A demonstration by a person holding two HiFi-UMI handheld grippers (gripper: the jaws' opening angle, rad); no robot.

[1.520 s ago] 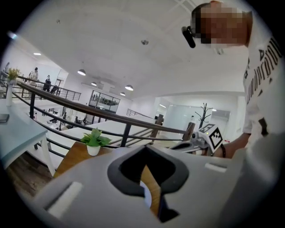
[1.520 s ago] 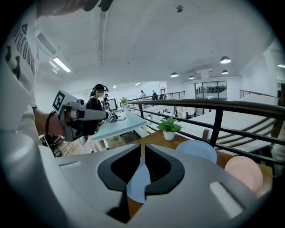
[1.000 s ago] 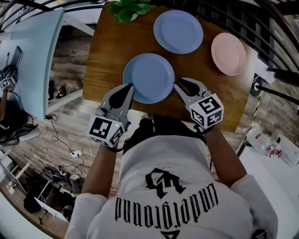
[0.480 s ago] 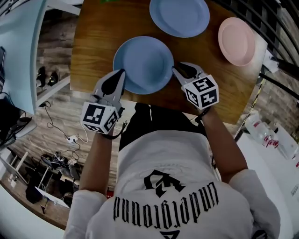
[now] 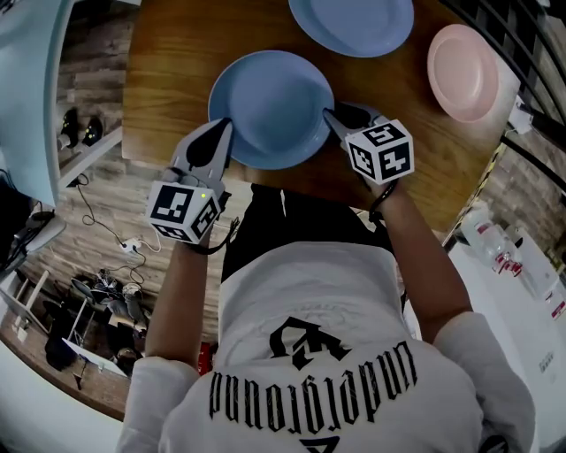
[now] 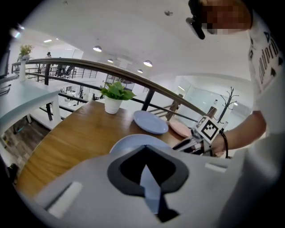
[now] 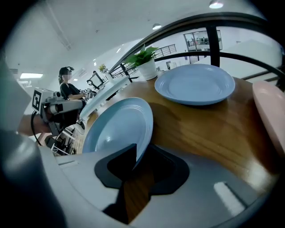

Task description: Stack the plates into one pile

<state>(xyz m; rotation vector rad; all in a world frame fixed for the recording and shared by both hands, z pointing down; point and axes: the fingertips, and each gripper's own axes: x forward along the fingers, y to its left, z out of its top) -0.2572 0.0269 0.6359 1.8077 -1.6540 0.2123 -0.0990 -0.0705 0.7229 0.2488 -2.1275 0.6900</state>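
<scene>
At nr edge of table, closest blue plate lies face-up.

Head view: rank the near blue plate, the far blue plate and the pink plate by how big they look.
1-2. Near blue plate and far blue plate: about alike. The top edge of the picture cuts off the far one, so I won't rank them.
3. Pink plate: clearly the smallest.
</scene>
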